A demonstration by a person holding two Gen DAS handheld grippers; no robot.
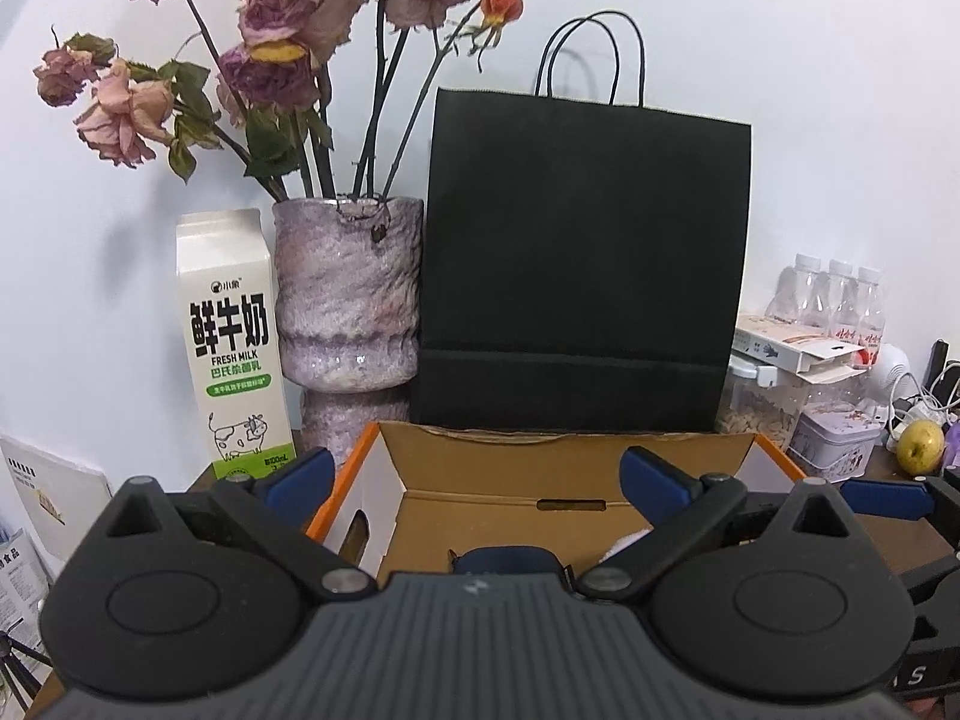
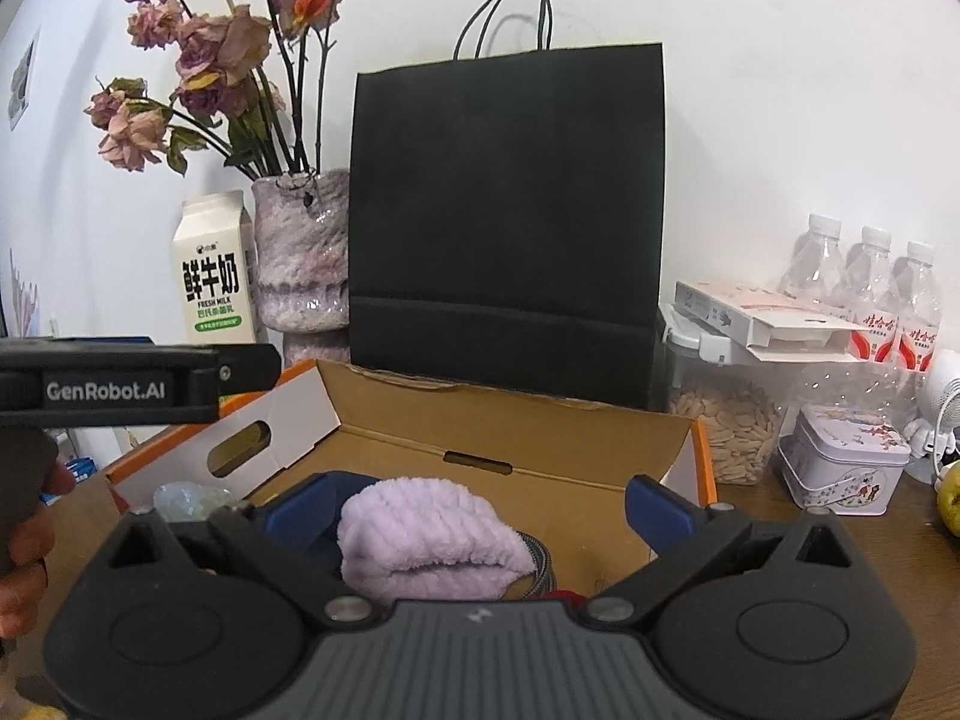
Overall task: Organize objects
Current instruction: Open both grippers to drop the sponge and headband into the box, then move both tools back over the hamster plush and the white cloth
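Two wrist cameras look forward over an open cardboard box (image 1: 516, 483) with orange edges, standing on a brown wooden table (image 2: 840, 546).

In the left wrist view, the left tongs (image 1: 477, 477) stand wide apart with nothing between the blue pads; one pad sits over the box's left wall, the other over its interior. A dark blue object (image 1: 507, 558) lies inside the box, partly hidden by the tool body, so what it is cannot be told.

In the right wrist view, the right tongs (image 2: 480, 504) are also spread wide and grip nothing. Between and below them, inside the box, lies a fluffy lilac cloth (image 2: 420, 546), folded into a soft mound; the pads do not press on it. Beside the cloth a striped strap (image 2: 540, 558) and a bit of something red (image 2: 561, 595) show. At the left edge of this view a person's hand (image 2: 24, 540) holds the other tool.

Behind the box a black paper bag (image 1: 582, 264) with cord handles stands upright against a white wall. Left of it is a mottled pink vase (image 1: 345, 312) of dried roses (image 1: 282, 18), then a fresh milk carton (image 1: 231, 342). Right of the bag are a clear jar of seeds (image 2: 723, 426), a flat white carton (image 2: 762, 318) resting on it, three water bottles (image 2: 870, 294), a small printed tin (image 2: 840, 462) and a yellow-green fruit (image 1: 918, 447).
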